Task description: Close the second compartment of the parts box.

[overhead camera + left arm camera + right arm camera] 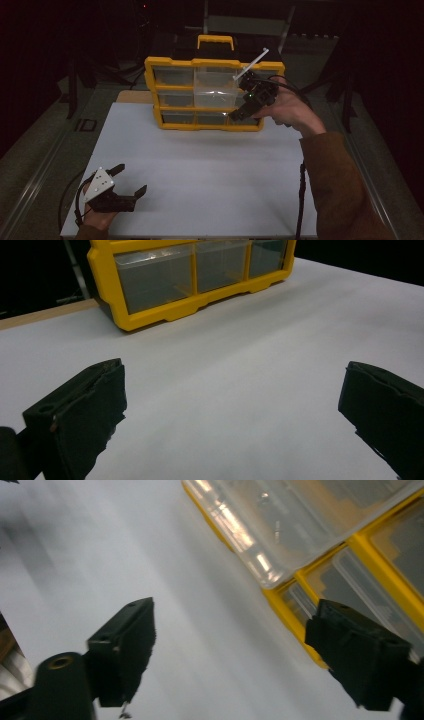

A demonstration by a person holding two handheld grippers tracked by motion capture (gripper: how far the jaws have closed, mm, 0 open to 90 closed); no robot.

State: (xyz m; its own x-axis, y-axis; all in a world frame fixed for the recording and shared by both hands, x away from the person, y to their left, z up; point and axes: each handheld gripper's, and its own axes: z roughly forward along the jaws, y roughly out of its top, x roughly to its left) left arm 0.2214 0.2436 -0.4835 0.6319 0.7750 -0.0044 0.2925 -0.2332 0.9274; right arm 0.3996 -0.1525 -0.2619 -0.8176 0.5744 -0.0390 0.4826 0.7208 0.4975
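Observation:
A yellow drawer organizer (170,62) with clear plastic drawers stands upright at the far side of the white table (210,175). Its middle drawer (215,87) sticks out a little toward me. My right gripper (236,115) hovers at the organizer's lower right front, tilted down and left, and it is open with nothing between its fingers. The right gripper view puts the protruding clear drawer (280,525) and the yellow frame (292,617) just beyond the open right gripper (235,650). My left gripper (131,179) rests open near the table's front left. It (235,410) faces the organizer's bottom row (150,320).
A yellow carry handle (215,41) tops the organizer. A wooden board edge (134,96) shows behind the white top at the left. A cable (301,195) hangs beside the right sleeve. Dark floor surrounds the table.

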